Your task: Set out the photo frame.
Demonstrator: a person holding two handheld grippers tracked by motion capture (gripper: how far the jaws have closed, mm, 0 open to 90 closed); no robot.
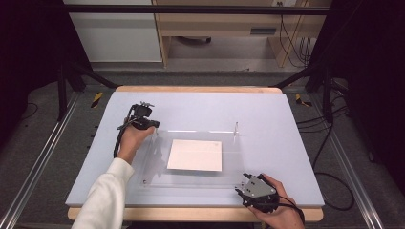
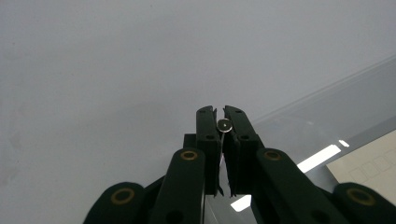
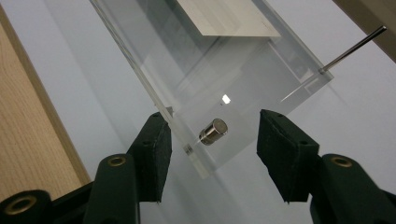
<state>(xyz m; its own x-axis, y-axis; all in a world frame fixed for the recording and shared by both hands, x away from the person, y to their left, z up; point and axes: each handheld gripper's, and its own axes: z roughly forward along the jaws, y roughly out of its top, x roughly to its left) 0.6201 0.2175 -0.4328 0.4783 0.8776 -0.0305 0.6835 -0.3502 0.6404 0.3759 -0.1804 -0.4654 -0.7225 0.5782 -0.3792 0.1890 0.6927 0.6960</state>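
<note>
The right gripper (image 3: pixel 212 149) stands wide apart around a small metal cap (image 3: pixel 214 131) at the clear acrylic plate's (image 1: pixel 157 164) near corner. The left gripper (image 2: pixel 224 122) is clamped on a thin metal pin (image 2: pixel 224 125), apparently at the far-left corner. White paper (image 1: pixel 196 155) lies under the plate; its faint print is unreadable.

No readable text, label, brand or number shows anywhere. The white sheet (image 1: pixel 195 155) under the clear acrylic plate (image 1: pixel 229 179) carries faint printed squares — seen in the left gripper view, beyond and to the right of the fingers (image 2: pixel 208 135) — but they are too pale and small to read. The sheet's face looks blank from the high view.
</note>
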